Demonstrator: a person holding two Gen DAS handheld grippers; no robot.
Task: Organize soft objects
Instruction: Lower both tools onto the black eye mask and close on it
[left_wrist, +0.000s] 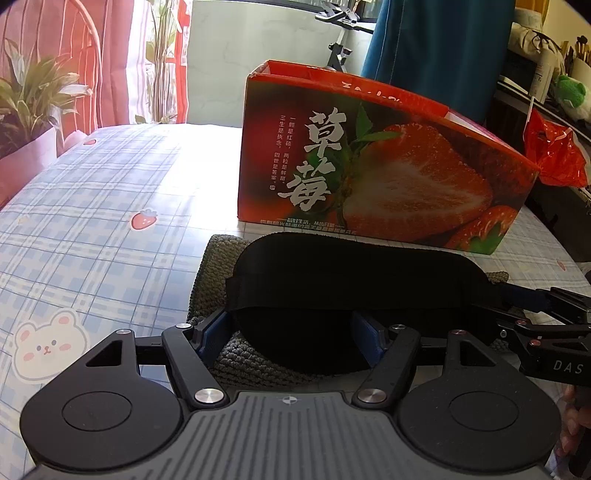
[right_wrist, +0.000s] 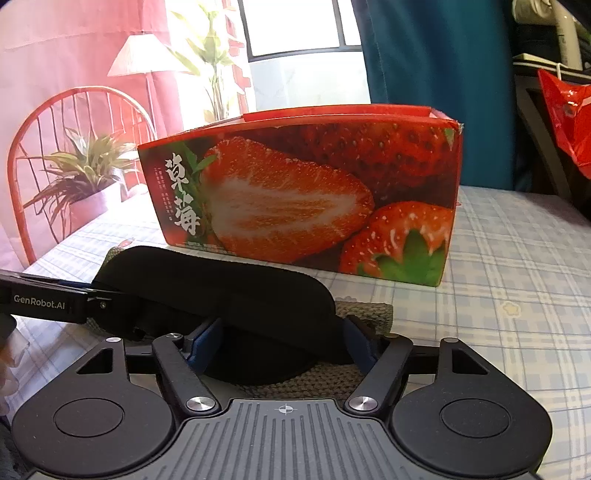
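Both tools, left tool (left_wrist: 291, 328) and right tool (right_wrist: 282, 338), straddle the black eye mask (left_wrist: 354, 291) unclenched, on the grey knit cloth (left_wrist: 210, 280) near the strawberry box (left_wrist: 369, 166). Clench evenly, lift together.

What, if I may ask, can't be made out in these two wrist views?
- Red strawberry-printed cardboard box: inside hidden by its walls, both views.
- Grey knitted cloth: mostly covered by the black padded eye mask.
- Left gripper, right gripper: fingertips hidden by the mask.

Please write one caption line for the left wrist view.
Left tongs straddle a black eye mask before the strawberry box.
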